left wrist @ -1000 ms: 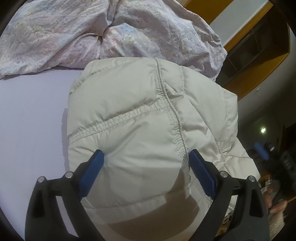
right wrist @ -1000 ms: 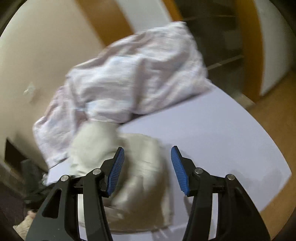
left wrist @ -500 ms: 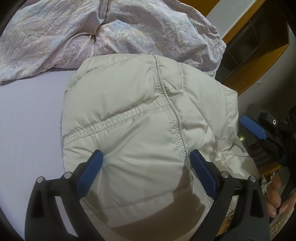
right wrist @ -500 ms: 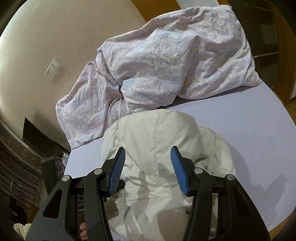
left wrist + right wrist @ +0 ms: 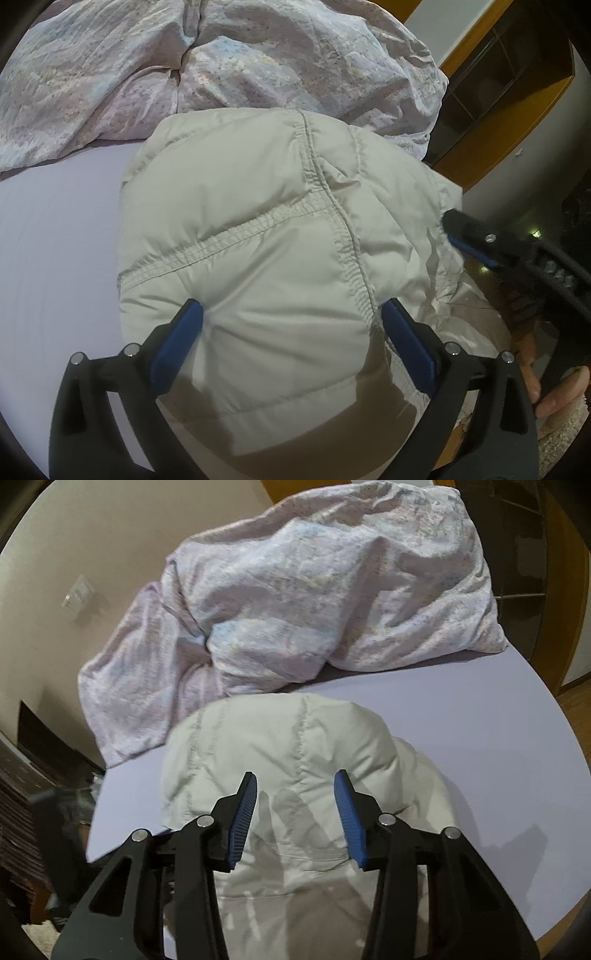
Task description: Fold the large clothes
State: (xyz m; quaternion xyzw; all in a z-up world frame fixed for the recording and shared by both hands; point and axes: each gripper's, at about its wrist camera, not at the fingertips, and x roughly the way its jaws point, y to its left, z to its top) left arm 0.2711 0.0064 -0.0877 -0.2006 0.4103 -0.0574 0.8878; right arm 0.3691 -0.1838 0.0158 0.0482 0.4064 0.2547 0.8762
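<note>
Since a moment ago our right gripper (image 5: 295, 808) has swung round from the wall and the blanket, and now it hangs over the jacket (image 5: 295, 760). We can see it from the left side too, where its black arm and blue pad (image 5: 476, 251) now reach in at the jacket's right edge. Our left gripper (image 5: 291, 343) has hardly moved at all.

We see a puffy cream jacket lying folded in a thick bundle on the bed (image 5: 55, 240). It sits near the front edge of the bed, with its far end close to the blanket. The bed has a smooth, pale purple sheet. At the back lies a big crumpled blanket (image 5: 314, 590) with soft pink and blue marks on it.

Our left gripper is spread wide, with one blue pad on each side of a puffy part of the jacket. The pads look like they touch the cloth, but they do not squeeze it. Our right gripper has its pads apart as well, and it holds nothing. Its shadow falls on the jacket below it.

Behind the bed we see a plain tan wall (image 5: 92, 535) with a light switch (image 5: 77, 598) on it. A dark shelf with an orange wooden frame (image 5: 509, 92) stands past the blanket. The floor beside the bed is brown wood (image 5: 576, 716).
</note>
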